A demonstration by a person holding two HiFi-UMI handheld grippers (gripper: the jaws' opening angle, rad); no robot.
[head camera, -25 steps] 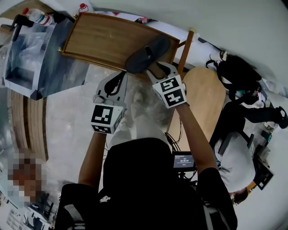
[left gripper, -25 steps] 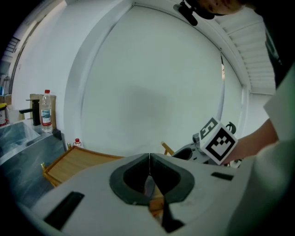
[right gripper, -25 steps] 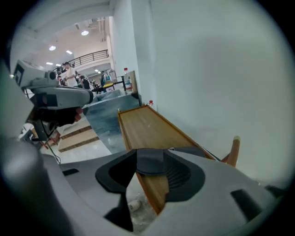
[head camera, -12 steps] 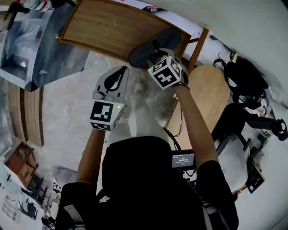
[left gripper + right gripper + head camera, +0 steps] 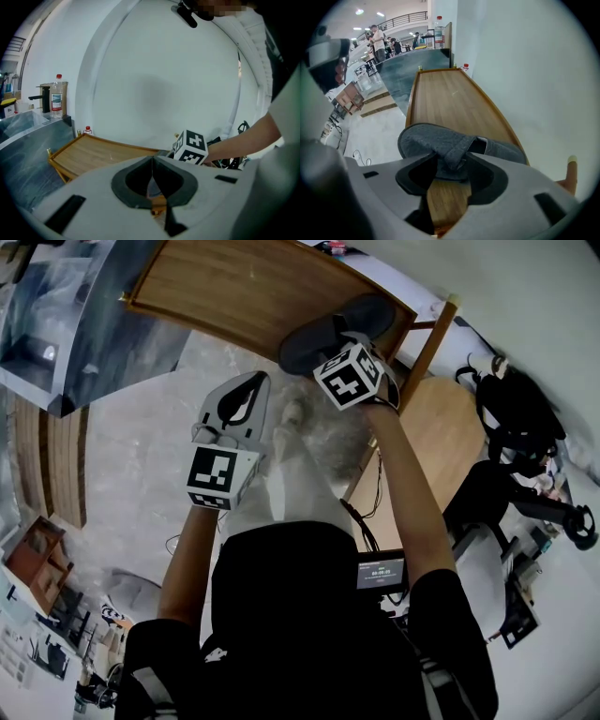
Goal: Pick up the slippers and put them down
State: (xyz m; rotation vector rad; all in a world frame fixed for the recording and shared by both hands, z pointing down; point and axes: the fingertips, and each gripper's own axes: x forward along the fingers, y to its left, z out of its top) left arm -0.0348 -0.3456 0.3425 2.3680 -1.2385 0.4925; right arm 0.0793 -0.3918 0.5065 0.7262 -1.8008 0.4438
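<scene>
One dark grey slipper lies on the near corner of the wooden table. In the right gripper view the slipper rests on the wood with its strap between the jaws. My right gripper points steeply down over it. Its jaws have just been closing a little, and they look open around the strap rather than pressing on it. My left gripper hangs left of the slipper, off the table's edge, shut with nothing in it. The left gripper view shows its tips meeting. No second slipper is in sight.
A dark grey counter adjoins the table's left side, with a clear bottle on it. A small red-capped bottle stands by the table's far corner. To the right are a round wooden seat and a black bag.
Both grippers have come down. The right gripper rolled and tipped downward, and the slipper went from tilted above the table's edge to lying on the wood.
</scene>
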